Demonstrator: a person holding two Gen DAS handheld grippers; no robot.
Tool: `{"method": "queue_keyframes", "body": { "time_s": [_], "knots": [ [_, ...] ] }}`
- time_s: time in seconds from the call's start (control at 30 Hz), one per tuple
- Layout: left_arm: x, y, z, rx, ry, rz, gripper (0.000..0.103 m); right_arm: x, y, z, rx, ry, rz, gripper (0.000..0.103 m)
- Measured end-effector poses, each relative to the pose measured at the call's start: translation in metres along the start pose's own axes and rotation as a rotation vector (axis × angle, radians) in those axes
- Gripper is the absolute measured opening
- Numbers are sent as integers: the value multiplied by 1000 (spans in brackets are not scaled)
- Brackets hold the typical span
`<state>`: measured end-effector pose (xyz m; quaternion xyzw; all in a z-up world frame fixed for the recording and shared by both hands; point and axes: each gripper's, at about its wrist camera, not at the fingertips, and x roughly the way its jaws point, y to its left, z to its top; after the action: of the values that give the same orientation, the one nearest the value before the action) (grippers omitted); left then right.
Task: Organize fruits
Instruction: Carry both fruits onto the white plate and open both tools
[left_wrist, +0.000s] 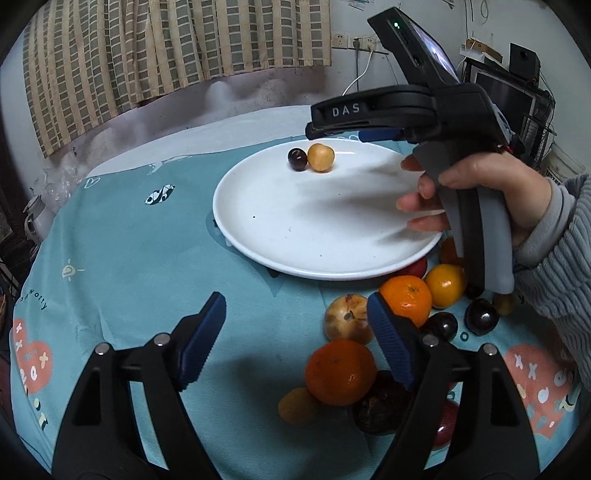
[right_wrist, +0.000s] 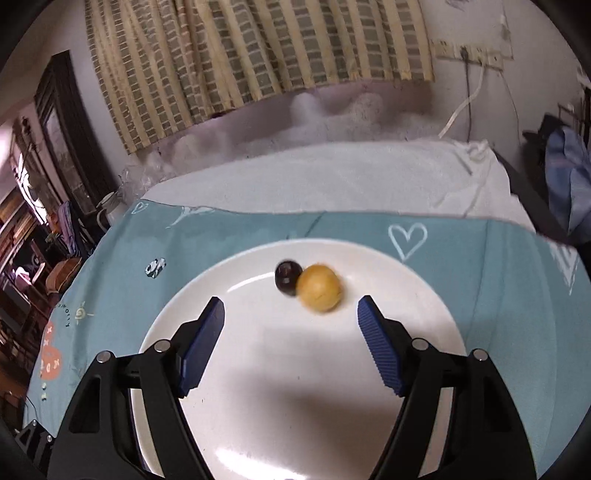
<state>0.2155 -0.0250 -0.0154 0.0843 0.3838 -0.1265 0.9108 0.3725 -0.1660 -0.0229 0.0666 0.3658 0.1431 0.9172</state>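
A white plate (left_wrist: 288, 236) sits on the blue tablecloth and holds a dark cherry (left_wrist: 297, 159) and a small yellow fruit (left_wrist: 321, 157) side by side at its far side. Both also show in the right wrist view: the cherry (right_wrist: 286, 277) and the yellow fruit (right_wrist: 319, 287) on the plate (right_wrist: 258, 369). My right gripper (right_wrist: 291, 314) is open and empty above the plate, just short of them; its body (left_wrist: 436, 110) hangs over the plate's right side. My left gripper (left_wrist: 297, 310) is open and empty over the cloth, left of a pile of fruit: oranges (left_wrist: 340, 372), a pale apple (left_wrist: 345, 321), dark plums (left_wrist: 481, 316).
More fruit lies at the near right: a small yellow fruit (left_wrist: 297, 404), a dark wrinkled fruit (left_wrist: 380, 406), another orange (left_wrist: 406, 298) and a yellow-orange one (left_wrist: 445, 285). A white towel (right_wrist: 332, 177) covers the table's far part. A curtain and wall stand behind.
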Motion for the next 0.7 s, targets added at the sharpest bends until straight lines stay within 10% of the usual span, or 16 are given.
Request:
{"method": "queue_keyframes", "body": {
  "time_s": [0.2,0.5,0.7],
  "knots": [
    [-9,-6,-4,8,-19,-9,86,5,28,-24,-187,91,-95,75],
    [0,-6,-10,13,11,-1,86,34,20,-10,-102,114,-45,75],
    [-11,6,-20,-32,3,8,88,-32,15,-22,-125,56,-15,75]
  ]
}}
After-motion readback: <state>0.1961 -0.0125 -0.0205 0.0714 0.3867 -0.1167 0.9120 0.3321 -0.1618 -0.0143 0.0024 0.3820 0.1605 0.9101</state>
